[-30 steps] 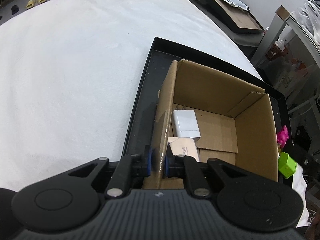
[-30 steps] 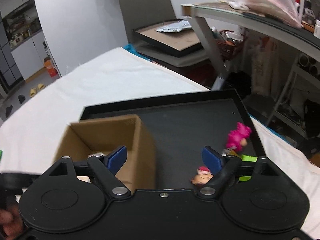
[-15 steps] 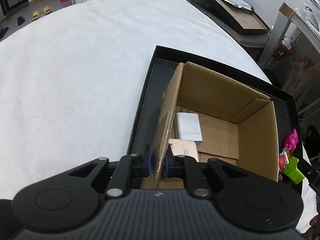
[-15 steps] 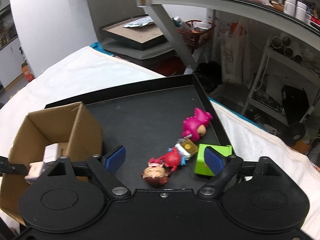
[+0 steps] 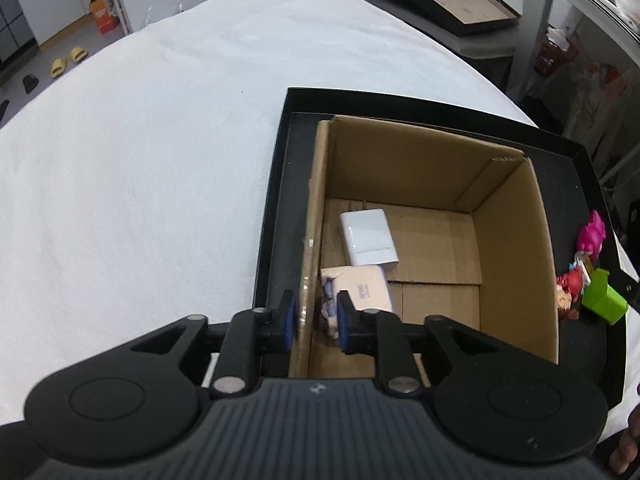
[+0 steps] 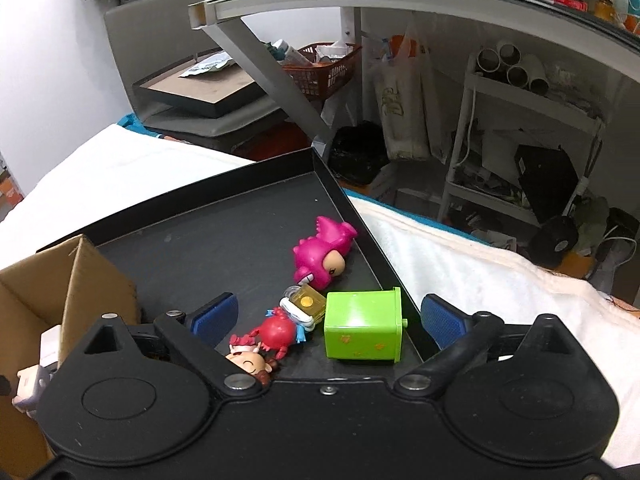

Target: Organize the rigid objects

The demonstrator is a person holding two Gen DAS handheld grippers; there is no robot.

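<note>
Fingers [image 5: 287,317] of the left gripper [image 5: 314,322] straddle the left wall of the cardboard box [image 5: 516,240], one pad outside and one inside; a gap shows between the inner pad and the wall, so whether the wall is pinched cannot be told. The box stands in the left part of the black tray [image 5: 276,184], on the white cloth [image 5: 140,160], and holds a white block [image 5: 370,236], a pale pink box [image 5: 366,290] and a small lilac toy [image 5: 329,304] against the inner pad. For the step in hand, judged to be steadying the box, keep this grip low on the wall and avoid pulling sideways, since thin card will likely bend. To the right, the right gripper [image 6: 328,316] hangs over the tray's right corner with its fingers [image 6: 216,314] spread wide. Between and just ahead of them lie a small head figure [image 6: 250,360], a red crab toy [image 6: 276,330], a yellow-and-white toy [image 6: 304,306], a pink dinosaur toy [image 6: 322,254] and a green cube [image 6: 362,324]. The toys touch one another, so pick one, probably the cube, centre it between the pads, and close without nudging its neighbours.
</note>
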